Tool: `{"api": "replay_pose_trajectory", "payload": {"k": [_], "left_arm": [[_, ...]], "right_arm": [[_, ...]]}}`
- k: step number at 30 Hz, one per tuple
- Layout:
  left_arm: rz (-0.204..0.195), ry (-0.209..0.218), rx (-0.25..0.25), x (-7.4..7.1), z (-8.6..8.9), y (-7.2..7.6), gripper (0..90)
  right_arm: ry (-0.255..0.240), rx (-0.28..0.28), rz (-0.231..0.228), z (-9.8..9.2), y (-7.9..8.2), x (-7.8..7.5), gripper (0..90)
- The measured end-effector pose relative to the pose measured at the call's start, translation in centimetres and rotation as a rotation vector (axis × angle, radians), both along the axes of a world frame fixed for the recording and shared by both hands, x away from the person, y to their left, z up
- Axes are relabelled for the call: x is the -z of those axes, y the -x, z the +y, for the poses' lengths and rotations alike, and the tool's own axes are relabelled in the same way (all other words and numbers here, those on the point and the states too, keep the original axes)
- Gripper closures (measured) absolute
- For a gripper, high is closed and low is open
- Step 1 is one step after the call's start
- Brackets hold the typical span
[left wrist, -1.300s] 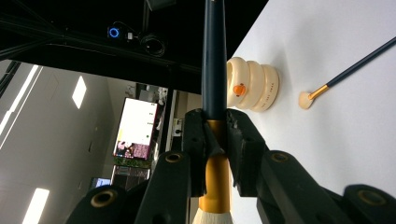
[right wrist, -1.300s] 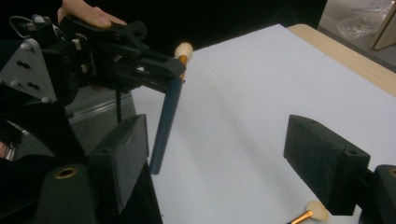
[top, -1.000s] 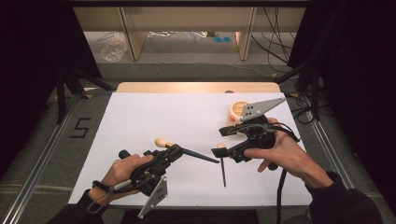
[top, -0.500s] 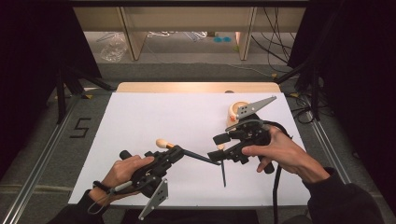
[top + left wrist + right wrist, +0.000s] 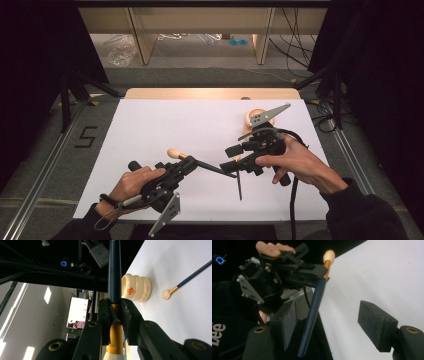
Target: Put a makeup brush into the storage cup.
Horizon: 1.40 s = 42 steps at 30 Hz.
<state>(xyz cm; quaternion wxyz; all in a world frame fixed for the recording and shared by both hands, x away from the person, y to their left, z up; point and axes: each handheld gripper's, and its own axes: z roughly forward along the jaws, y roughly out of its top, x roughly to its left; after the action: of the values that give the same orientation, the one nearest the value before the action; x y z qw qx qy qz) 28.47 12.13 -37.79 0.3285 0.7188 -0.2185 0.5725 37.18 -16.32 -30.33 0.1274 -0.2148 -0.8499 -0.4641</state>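
My left gripper [image 5: 192, 162] is shut on a brush [image 5: 210, 167] at its gold ferrule [image 5: 115, 315]; the cream head [image 5: 172, 152] points left and the dark handle runs right. My right gripper [image 5: 231, 157] faces it with its jaws on either side of the handle's end. That handle [image 5: 312, 317] stands between the pads, closer to the left pad [image 5: 287, 322], and neither pad presses on it. These jaws have just been closing. A second brush [image 5: 239, 187] lies on the white sheet. A cream ringed holder [image 5: 250, 118] stands behind the right gripper.
The white sheet [image 5: 165, 125] covers the table, with a wooden strip [image 5: 210, 93] along its far edge. Metal rails run down both sides. Shelves and cables lie beyond the table. In the left gripper view the holder [image 5: 137, 287] and the loose brush [image 5: 190, 276] rest on the sheet.
My right gripper has shifted slightly left toward the handle's end, and its jaws have narrowed around it. The left hand and its brush have stayed put.
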Motion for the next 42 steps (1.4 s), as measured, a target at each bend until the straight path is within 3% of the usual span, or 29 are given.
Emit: {"api": "replay_pose_trajectory", "payload": {"k": [11, 16, 42], "left_arm": [[-0.014, 0.005, 0.001, 0.0, 0.0, 0.1, 78.3], [-0.021, -0.006, -0.002, 0.1, -0.1, 0.1, 78.3], [-0.071, -0.038, 0.004, 0.1, -0.4, 0.4, 78.3]], "right_arm": [[-0.023, -0.013, 0.030, 0.3, -0.3, 0.5, 36.6], [-0.035, -0.034, 0.081, 0.5, 0.0, 0.7, 39.2], [-0.012, -0.089, 0.121, 1.8, 0.2, 1.8, 56.4]]}}
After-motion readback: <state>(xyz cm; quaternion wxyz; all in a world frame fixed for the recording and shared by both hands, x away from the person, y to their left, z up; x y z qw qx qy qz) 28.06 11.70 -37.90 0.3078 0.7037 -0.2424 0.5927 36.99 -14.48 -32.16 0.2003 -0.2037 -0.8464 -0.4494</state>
